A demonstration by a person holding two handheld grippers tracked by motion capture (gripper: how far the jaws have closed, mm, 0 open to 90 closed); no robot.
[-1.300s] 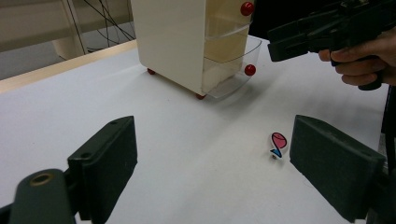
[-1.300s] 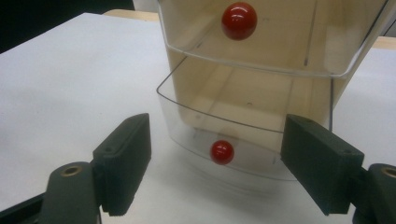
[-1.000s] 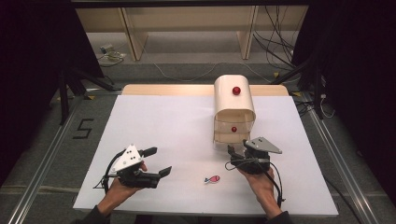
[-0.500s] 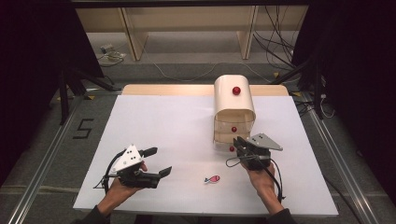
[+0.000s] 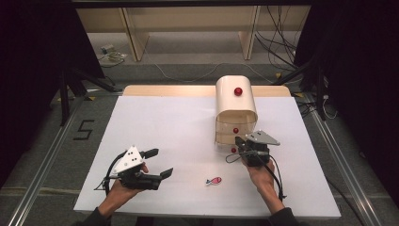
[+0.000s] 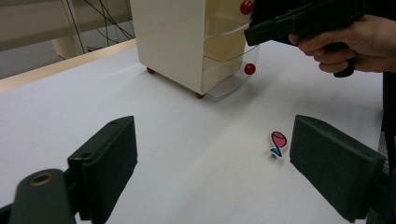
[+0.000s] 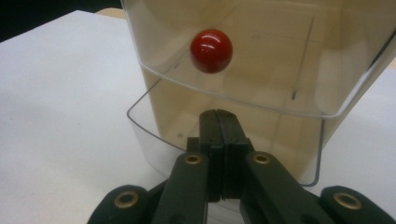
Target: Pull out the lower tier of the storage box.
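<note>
My left gripper [image 5: 157, 163], nearest to me, rests low over the white table sheet [image 5: 164, 122] with its two black jaws spread wide and nothing between them. In the left gripper view a small pink fish-shaped sticker with a blue tail [image 6: 278, 142] lies flat on the sheet just inside the right-hand jaw, not touching it.

Farther out, my right gripper [image 7: 218, 122] has its jaws pressed flat together at the front of the lowest clear plastic drawer [image 7: 159, 135] of the cream round-topped drawer cabinet [image 5: 234, 106]. That bottom drawer stands slightly out from the cabinet (its curved lip juts forward past the drawer above). Whether the closed tips pinch the lower red ball knob [image 6: 249, 69] I cannot tell, since the jaws cover that spot in the right gripper view. Above them, the middle drawer's red knob [image 7: 211, 50] hangs free.

Beyond the cabinet, the pale wooden table edge [image 5: 164, 89] shows.
</note>
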